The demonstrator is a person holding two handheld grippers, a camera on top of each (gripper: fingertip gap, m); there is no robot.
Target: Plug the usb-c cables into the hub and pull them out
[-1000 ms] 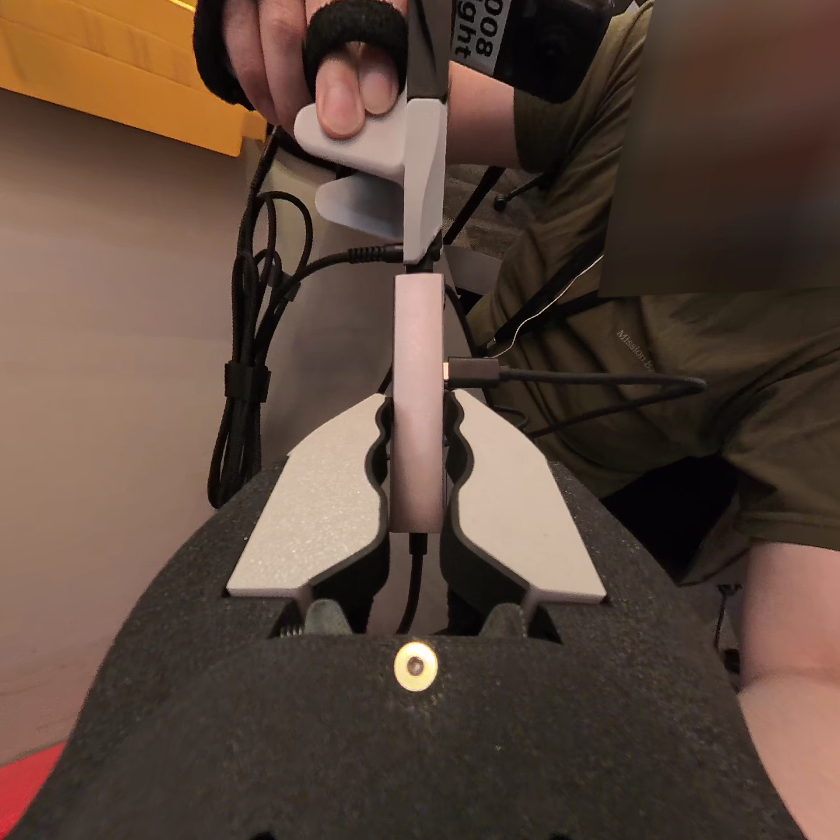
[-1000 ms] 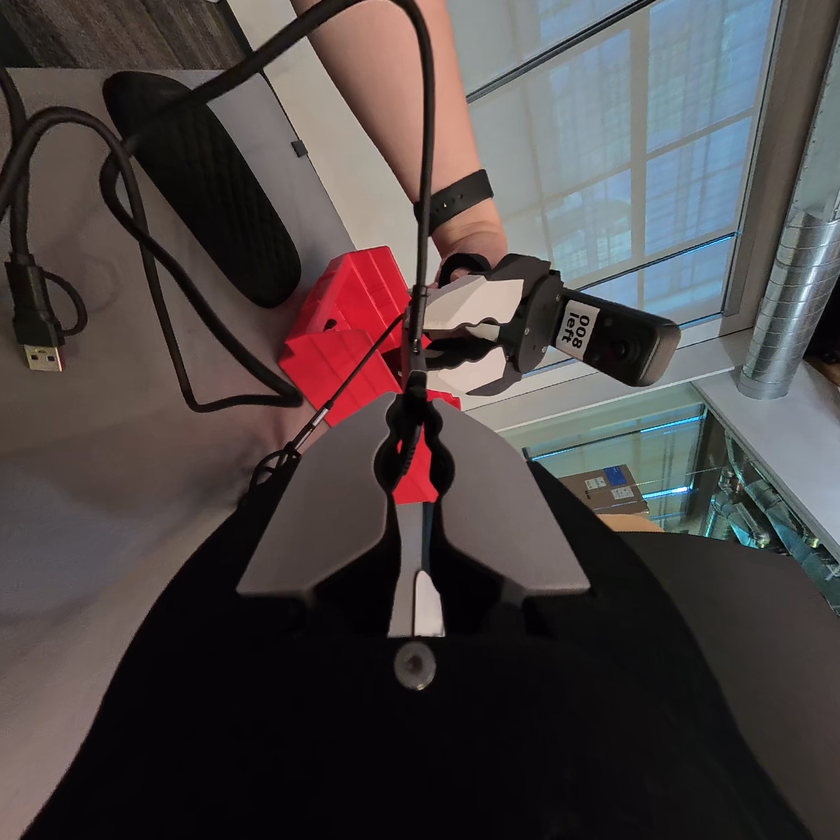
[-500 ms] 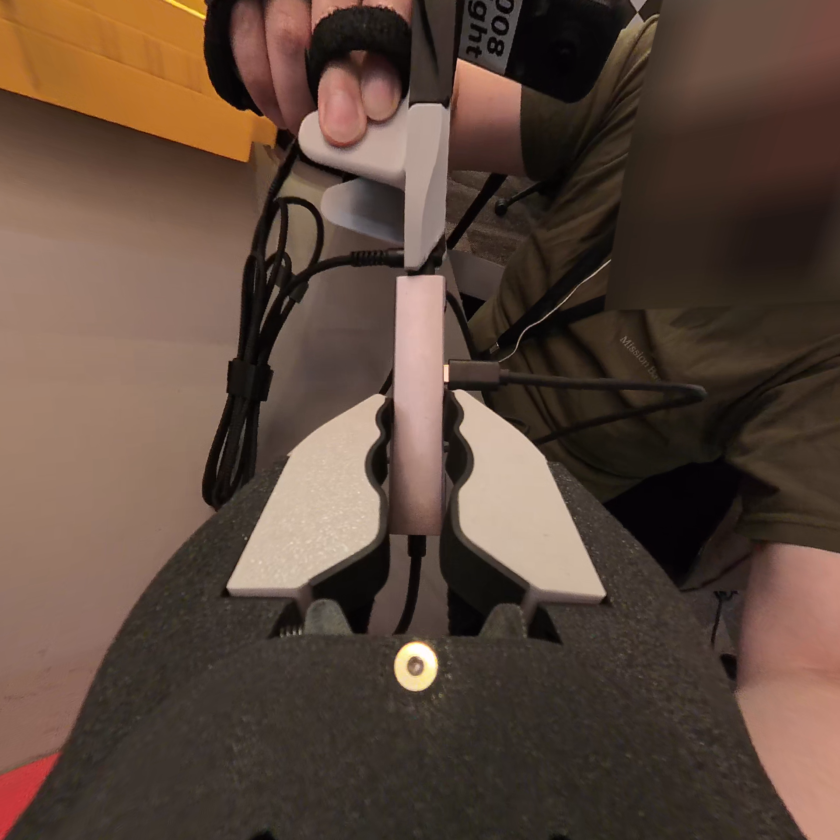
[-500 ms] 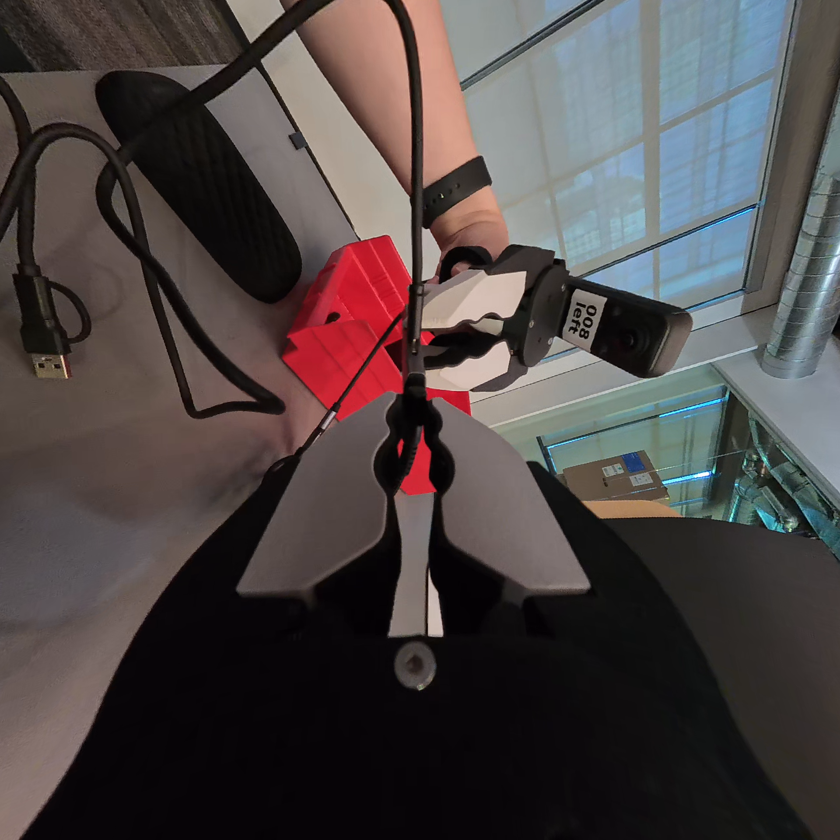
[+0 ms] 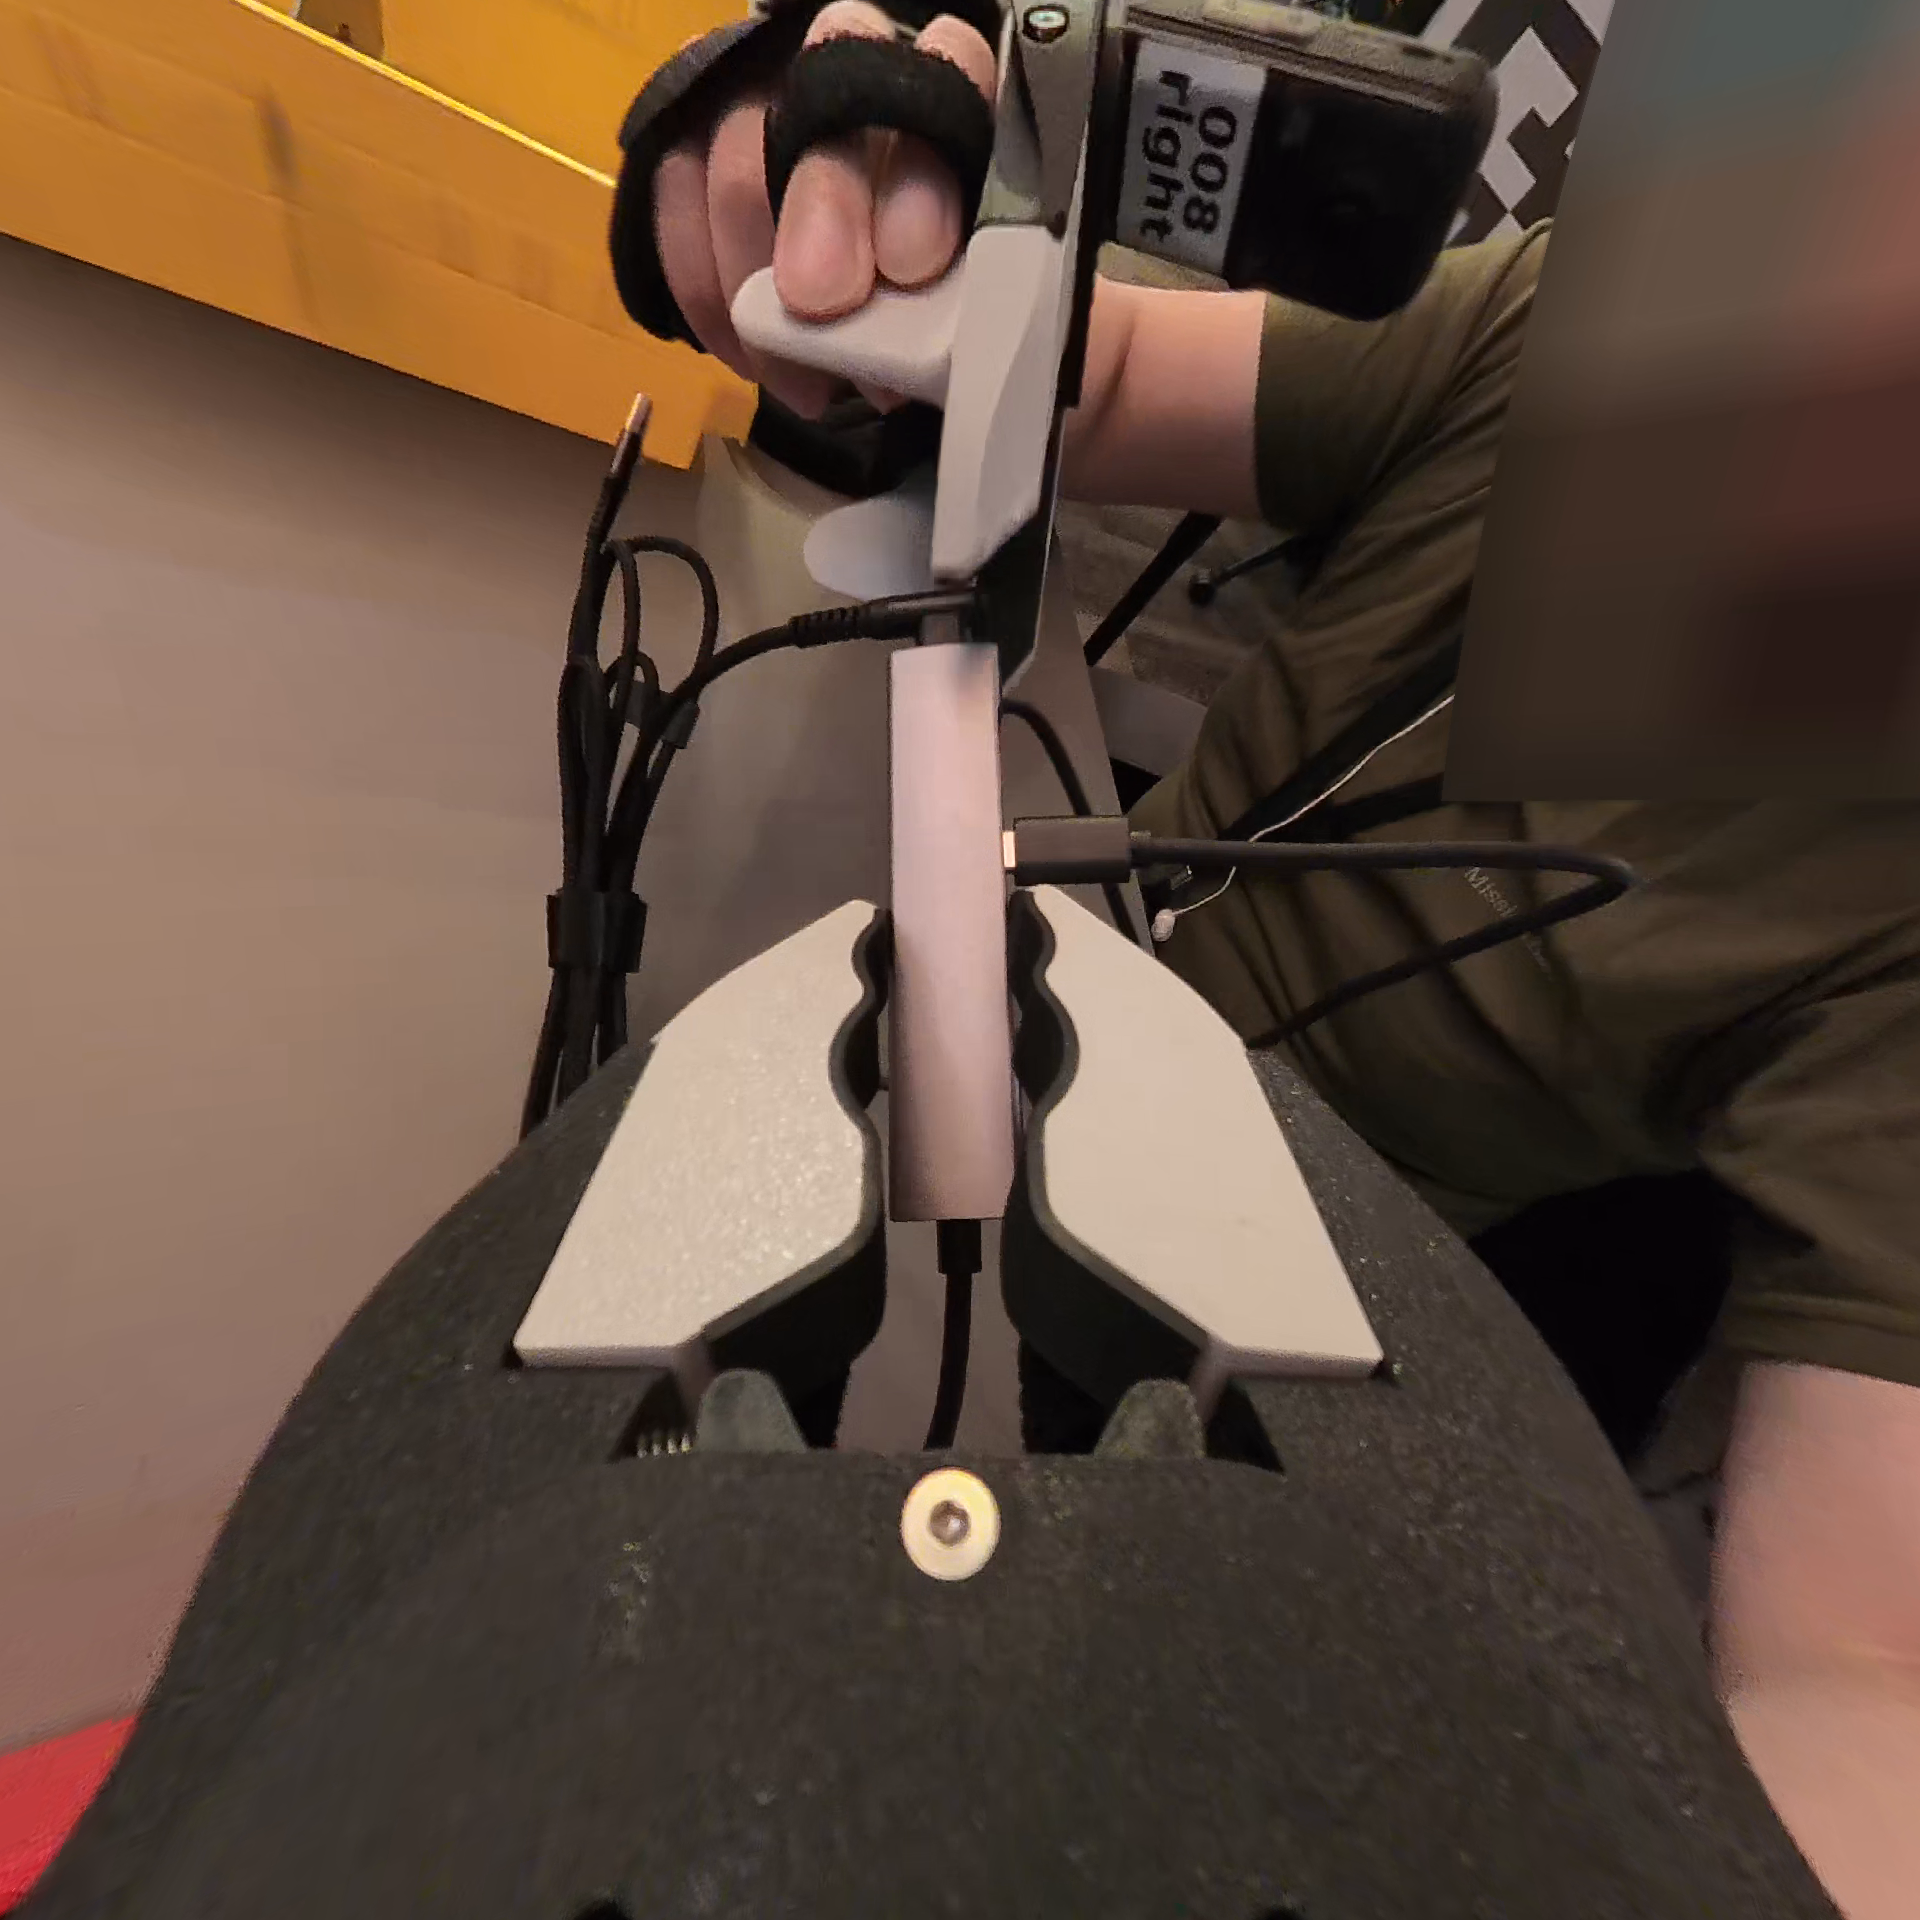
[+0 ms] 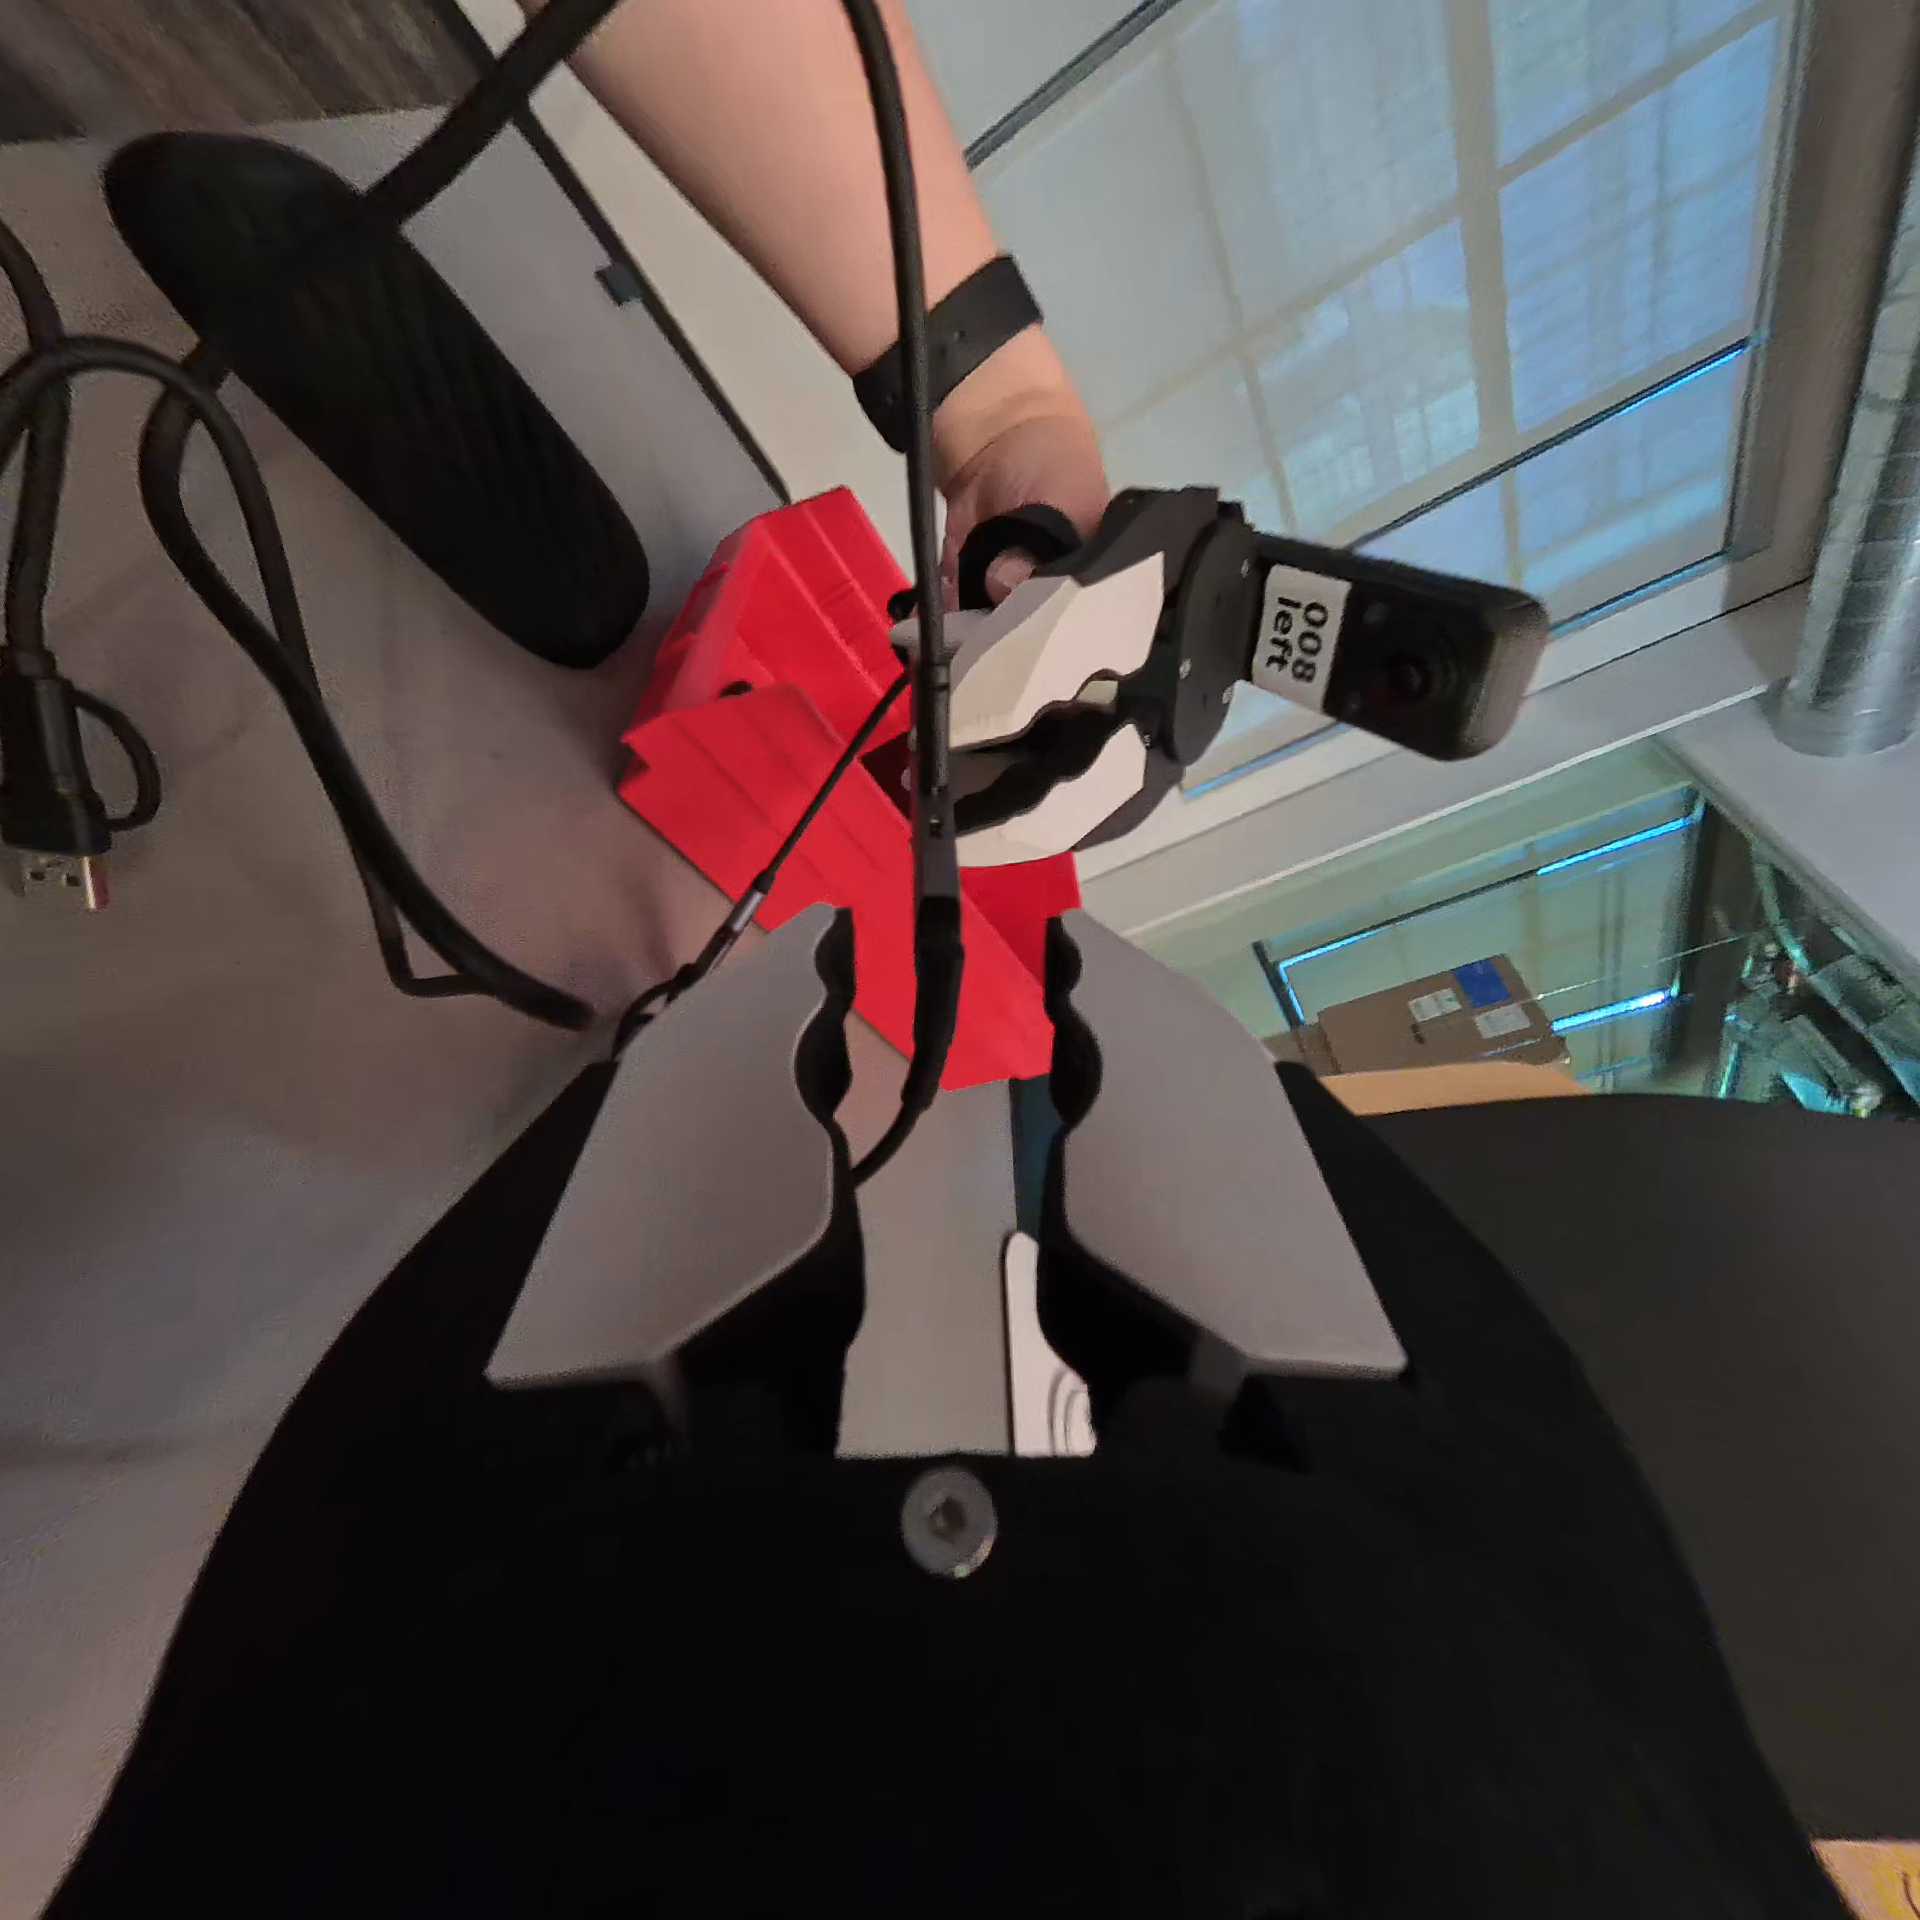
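Note:
My left gripper (image 5: 951, 935) is shut on the grey hub (image 5: 948, 883) and holds it upright in the air. A black usb-c cable (image 5: 1070, 850) is plugged into the hub's right side. A braided black cable plug (image 5: 883, 623) sits in the hub's far end on the left. The hub's own lead (image 5: 954, 1309) hangs from its near end. My right gripper (image 6: 940, 935) is open. The braided plug (image 6: 935, 894) stands between its pads with a gap on each side. The left gripper also shows in the right wrist view (image 6: 997, 717).
A red block (image 6: 769, 748) and a black oblong object (image 6: 374, 395) lie on the grey table (image 6: 260, 1091). A black cable with a usb-a plug (image 6: 52, 862) lies at the left. A strapped cable bundle (image 5: 597, 925) hangs left of the hub. The person's torso (image 5: 1558, 987) is close on the right. There is about 5 cm between the tips of the two grippers. My left tips are roughly 15 cm from the red block (image 6: 769, 748).
My right gripper has opened and let go of the braided cable plug, which stays in the hub. It has drawn back a little. My left gripper still holds the hub.

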